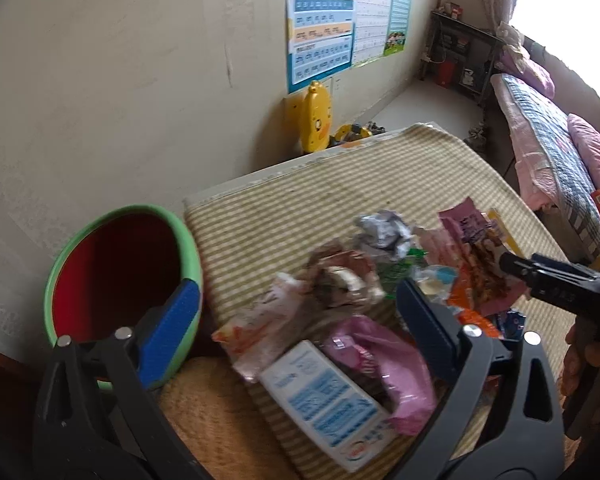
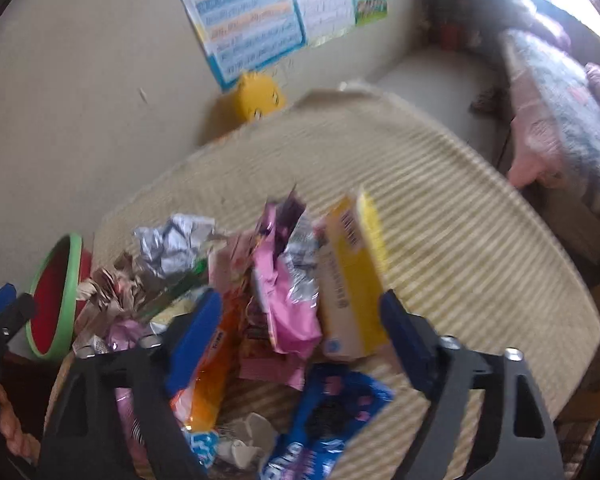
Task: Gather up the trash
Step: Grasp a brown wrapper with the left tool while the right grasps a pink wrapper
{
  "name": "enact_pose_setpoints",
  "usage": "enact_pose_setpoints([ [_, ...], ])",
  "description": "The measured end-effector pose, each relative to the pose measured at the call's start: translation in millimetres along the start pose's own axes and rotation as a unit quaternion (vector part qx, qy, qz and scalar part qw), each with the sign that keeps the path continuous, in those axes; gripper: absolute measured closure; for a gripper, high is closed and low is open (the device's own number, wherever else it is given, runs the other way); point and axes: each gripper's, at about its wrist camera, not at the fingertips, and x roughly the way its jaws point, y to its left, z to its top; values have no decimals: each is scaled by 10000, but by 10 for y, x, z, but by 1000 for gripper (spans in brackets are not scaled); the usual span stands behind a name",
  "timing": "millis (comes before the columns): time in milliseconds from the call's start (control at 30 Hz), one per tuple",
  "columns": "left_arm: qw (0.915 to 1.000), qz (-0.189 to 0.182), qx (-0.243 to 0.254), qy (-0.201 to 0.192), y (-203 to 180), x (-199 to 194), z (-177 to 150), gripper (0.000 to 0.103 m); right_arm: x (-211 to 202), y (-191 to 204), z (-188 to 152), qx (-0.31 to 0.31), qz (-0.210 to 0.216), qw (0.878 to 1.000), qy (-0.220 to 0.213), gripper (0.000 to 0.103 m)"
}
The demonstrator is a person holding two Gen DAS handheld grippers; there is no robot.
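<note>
Striped cloth covers the surface (image 1: 340,184), which stands against a cream wall with three charts (image 1: 320,24) at the upper middle of the frame; a bed (image 1: 556,148) runs along the right edge.

One red bin with a green rim (image 1: 124,272) sits at the lower left of the left wrist view, tipped so its mouth faces the camera.

Pitched steeply down, the left gripper (image 1: 296,316) has its jaws wide over the heap of trash, pressing on nothing. A white and blue carton (image 1: 324,396) lies below them, its long axis running from upper left to lower right.

Over the right side of the heap, the right gripper (image 2: 300,320) also tilts down, jaws about half spread, with one pink wrapper (image 2: 288,300) and one yellow box (image 2: 350,280) between them; the box's long axis runs up the frame. Blur hides whether the pads touch either.
</note>
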Motion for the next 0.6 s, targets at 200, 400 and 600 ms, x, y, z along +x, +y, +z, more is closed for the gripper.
enact_pose_setpoints([
  [200,9990,-268,-80,352,129,189,-26,22,-65,8,-110,389,438,9983,-66,80],
  [400,9954,-545,659,436,-231,424,58,22,-575,115,-244,298,469,9959,-712,80],
  [600,9913,-653,669,928,-349,815,51,71,-882,215,-328,224,534,9938,-947,80],
])
